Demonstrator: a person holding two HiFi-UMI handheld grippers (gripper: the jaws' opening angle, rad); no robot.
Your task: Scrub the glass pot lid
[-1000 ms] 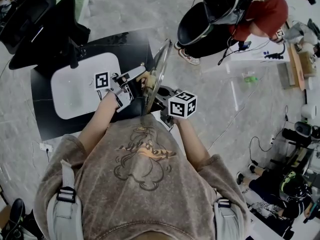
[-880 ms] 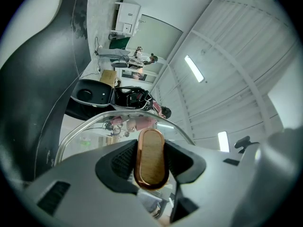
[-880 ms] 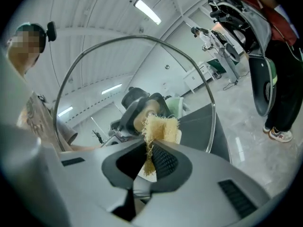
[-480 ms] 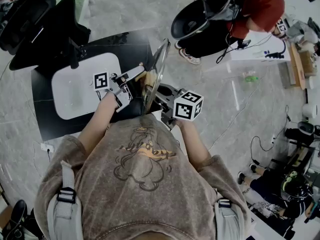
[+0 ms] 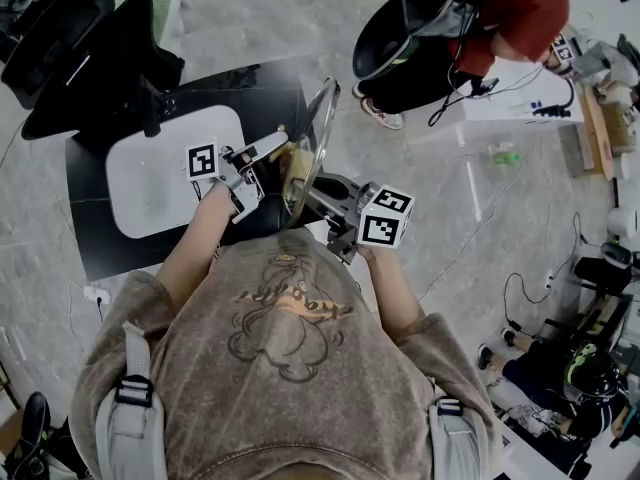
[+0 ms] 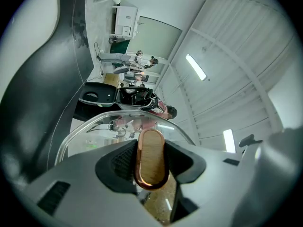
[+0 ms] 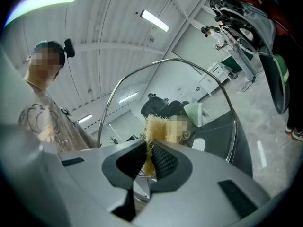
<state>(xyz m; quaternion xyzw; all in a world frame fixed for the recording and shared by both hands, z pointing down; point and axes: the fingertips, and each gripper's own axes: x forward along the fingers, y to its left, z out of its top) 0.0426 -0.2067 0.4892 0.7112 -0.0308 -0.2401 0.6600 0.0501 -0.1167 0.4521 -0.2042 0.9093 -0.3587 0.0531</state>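
The scrubbing step looks to be under way, with the glass lid (image 5: 314,146) held up in the air on its edge in front of the person's chest, above the near right part of the dark bench (image 5: 95,233) and clear of the white board (image 5: 160,183) lying there. The left gripper (image 5: 272,161) comes at the lid from its left face, and in the left gripper view its jaws pinch the wooden, copper-rimmed knob (image 6: 150,157) at the lid's middle, the curved glass and metal rim rising just beyond it. That grip carries the lid. The right gripper (image 5: 318,196) comes from the opposite, inner face. In the right gripper view its jaws are pressed together on a yellowish fibrous scrubbing pad (image 7: 157,126), whose free end sticks out toward the glass and seems to touch it near the centre, though contact cannot be confirmed from these views. No suds or water show on the glass, so how much of the surface has been worked cannot be told. The next move probably calls for the right gripper to drag the pad across the inner face in strokes or circles, working out toward the rim, while the left gripper braces the knob firmly enough that the lid neither swings nor twists under the push. Turning the lid by its knob would bring untouched glass under the pad. Pressure should stay moderate, since the lid hangs from a single pinch on a smooth knob.
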